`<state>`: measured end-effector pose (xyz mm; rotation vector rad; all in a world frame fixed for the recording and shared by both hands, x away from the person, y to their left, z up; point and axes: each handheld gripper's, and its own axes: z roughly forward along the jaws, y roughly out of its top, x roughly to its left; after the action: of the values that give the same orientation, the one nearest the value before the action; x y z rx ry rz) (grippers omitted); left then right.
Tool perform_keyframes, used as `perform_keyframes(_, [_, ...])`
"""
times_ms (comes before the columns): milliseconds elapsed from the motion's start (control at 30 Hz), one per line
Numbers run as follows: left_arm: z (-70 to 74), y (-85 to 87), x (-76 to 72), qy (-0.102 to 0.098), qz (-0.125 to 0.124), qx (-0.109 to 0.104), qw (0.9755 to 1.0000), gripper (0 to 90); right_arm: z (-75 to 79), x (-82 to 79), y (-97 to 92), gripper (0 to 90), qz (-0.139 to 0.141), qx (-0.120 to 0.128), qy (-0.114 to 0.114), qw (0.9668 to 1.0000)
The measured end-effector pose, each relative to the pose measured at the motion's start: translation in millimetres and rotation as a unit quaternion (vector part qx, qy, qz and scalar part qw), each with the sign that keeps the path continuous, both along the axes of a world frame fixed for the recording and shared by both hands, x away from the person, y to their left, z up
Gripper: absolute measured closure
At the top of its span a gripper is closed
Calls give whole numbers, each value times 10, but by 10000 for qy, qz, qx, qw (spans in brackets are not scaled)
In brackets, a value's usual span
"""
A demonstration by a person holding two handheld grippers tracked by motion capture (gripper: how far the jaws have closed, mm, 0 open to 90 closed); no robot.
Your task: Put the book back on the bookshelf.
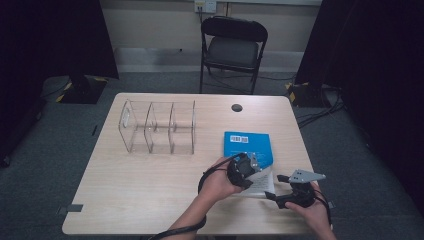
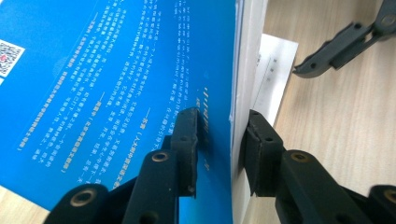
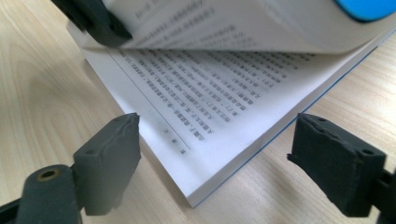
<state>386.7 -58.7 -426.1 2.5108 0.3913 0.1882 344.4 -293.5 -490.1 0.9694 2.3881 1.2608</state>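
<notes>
One clear organizer beyond blue book, chair behind table

The high view looks forward and down from above the person's side, taking in the whole wooden table, with a clear acrylic organizer at centre left and a folding chair at top centre.

The left gripper view sits very close along its own jaws, the left gripper rising from the bottom edge against the blue book; table surface and the other gripper's jaw occupy the upper right.

The right gripper view rides low and near the tabletop, the right gripper framing the book's open pages.

All three views share the book and the table around it.
</notes>
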Motion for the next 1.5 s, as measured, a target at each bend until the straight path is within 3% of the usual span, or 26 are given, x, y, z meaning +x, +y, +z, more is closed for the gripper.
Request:
perform_keyframes(167, [99,16,29,50,13,66,10000,703,-25,3,-8,135,-18,66,72,10000])
perform_keyframes(300, [157,26,39,104,98,68,9999,709,-46,-9,31,131,64,4,105,9999])
perform_keyframes(400, [225,27,61,153,89,206,9996,713,-66,-17,74,127,154,-101,137,9997])
perform_keyframes(767, [420,34,136,262,192,304,9990,730,-77,-17,106,127,130,-208,174,9995])
perform_keyframes(1500, [727,43,246,449,367,381,9976,750,-93,-5,200,130,191,-484,246,9983])
